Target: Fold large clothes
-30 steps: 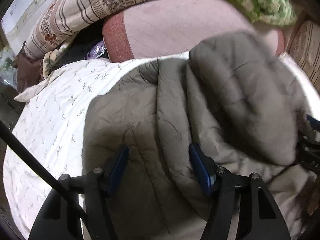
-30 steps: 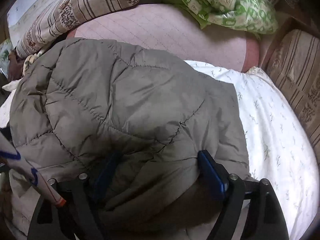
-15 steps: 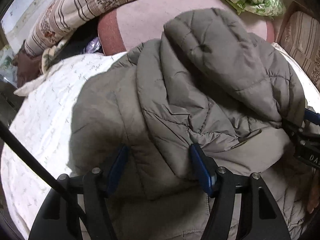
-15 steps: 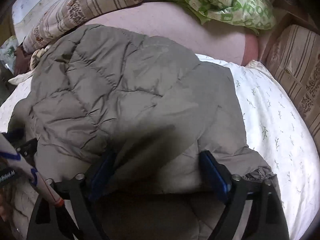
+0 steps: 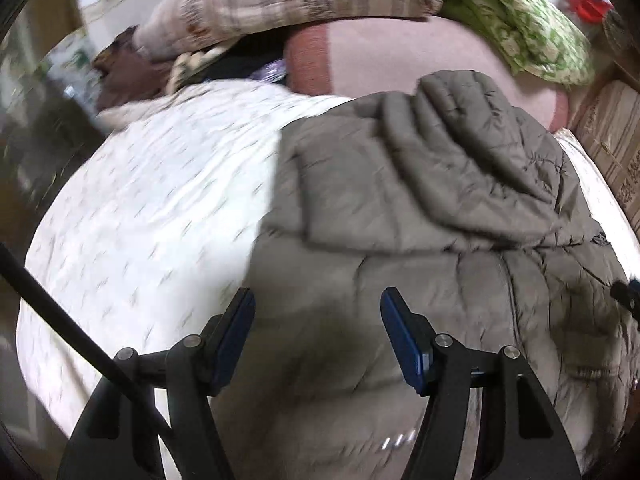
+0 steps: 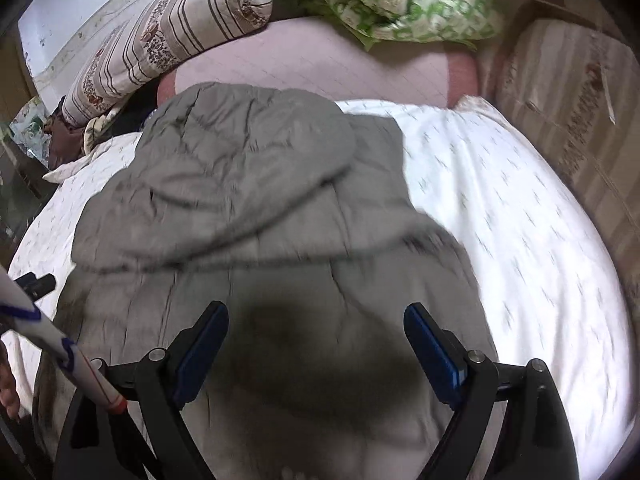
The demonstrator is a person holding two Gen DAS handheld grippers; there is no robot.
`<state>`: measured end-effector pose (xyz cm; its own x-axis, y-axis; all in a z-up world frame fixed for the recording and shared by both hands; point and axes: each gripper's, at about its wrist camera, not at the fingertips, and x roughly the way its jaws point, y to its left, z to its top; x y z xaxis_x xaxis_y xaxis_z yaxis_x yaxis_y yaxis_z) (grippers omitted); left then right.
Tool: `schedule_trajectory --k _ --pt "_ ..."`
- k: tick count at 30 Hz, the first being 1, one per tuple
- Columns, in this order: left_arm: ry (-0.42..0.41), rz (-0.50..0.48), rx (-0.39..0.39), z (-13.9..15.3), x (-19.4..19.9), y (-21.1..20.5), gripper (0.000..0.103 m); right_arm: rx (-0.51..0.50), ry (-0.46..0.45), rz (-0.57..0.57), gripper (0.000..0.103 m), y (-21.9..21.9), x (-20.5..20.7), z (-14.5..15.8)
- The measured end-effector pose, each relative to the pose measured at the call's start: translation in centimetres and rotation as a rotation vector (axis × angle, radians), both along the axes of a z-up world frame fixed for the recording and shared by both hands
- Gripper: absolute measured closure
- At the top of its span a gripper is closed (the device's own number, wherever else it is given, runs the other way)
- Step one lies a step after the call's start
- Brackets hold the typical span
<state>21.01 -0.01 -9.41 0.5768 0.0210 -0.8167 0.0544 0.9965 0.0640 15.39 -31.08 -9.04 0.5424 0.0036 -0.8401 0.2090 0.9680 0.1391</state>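
While the coat [image 5: 420,216] is lying folded near the bed's [image 5: 152,208] far edge, I am holding both tongs, left [image 5: 316,336] and right [image 6: 316,344], wide open, gripping nothing; I should press the fold flat next.

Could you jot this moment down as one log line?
jacket: folded on bed sheet | left gripper: open, empty | right gripper: open, empty

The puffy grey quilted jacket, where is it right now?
The puffy grey quilted jacket lies on the white leaf-print bedsheet in both wrist views, its far end reaching the pink mat, near the striped pillow.
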Motion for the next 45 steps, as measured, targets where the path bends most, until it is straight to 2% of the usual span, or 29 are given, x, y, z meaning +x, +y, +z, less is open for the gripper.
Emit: schedule_trajectory --k 9,16,25,37,39,45 --pt "0.051 0.129 -0.054 -0.5 -6.8 5.1 0.038 0.076 0.051 -0.049 0.011 0.3 -8.2 -0.5" --pt "0.060 0.155 -0.037 -0.9 -9.3 6.1 0.038 0.155 0.079 -0.061 0.010 1.9 -11.8 -1.5" --pt "0.064 0.165 -0.051 -0.9 -11.0 7.4 0.038 0.101 0.075 -0.031 0.011 3.8 -13.5 -0.6" --pt "0.076 0.197 -0.060 -1.6 -12.3 9.8 0.038 0.053 0.027 -0.210 0.011 -1.9 -16.0 2.1" --pt "0.081 0.204 -0.089 -1.6 -12.2 10.8 0.038 0.050 0.028 -0.239 0.011 -3.1 -16.4 2.2" --pt "0.110 0.211 -0.253 -2.0 -9.6 15.6 0.038 0.078 0.038 -0.318 0.011 -7.5 -16.8 1.7"
